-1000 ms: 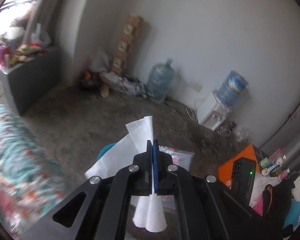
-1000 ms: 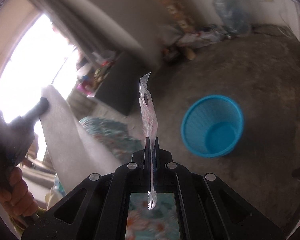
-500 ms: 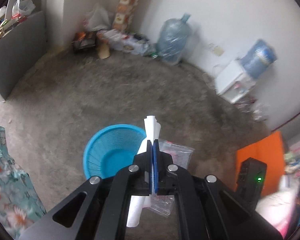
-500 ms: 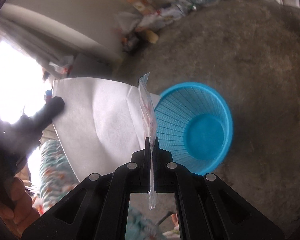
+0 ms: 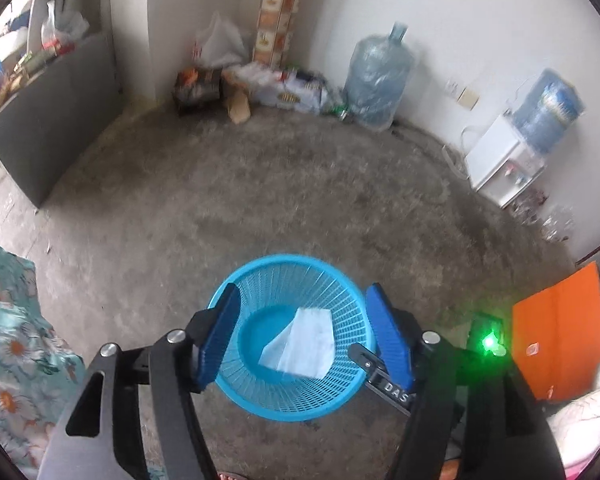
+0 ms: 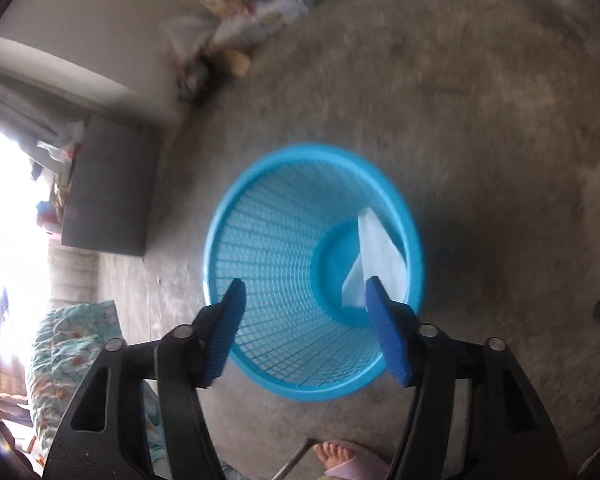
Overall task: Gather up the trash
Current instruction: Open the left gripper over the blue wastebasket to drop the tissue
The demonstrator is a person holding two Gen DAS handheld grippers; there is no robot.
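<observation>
The left gripper (image 5: 304, 334) and right gripper (image 6: 306, 330) hang over the blue basket (image 5: 236, 292); their jaws have just been opening, nothing between them; a white tissue (image 5: 304, 344) lies inside.

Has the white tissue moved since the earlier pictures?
Yes. The white tissue was clamped in the left claw, whose jaws have just been opening; now it lies inside the blue basket, on its bottom.

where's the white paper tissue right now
The white paper tissue lies inside the blue plastic mesh basket on the concrete floor, leaning against its right inner wall in both wrist views, below the open tongs and touching neither.
</observation>
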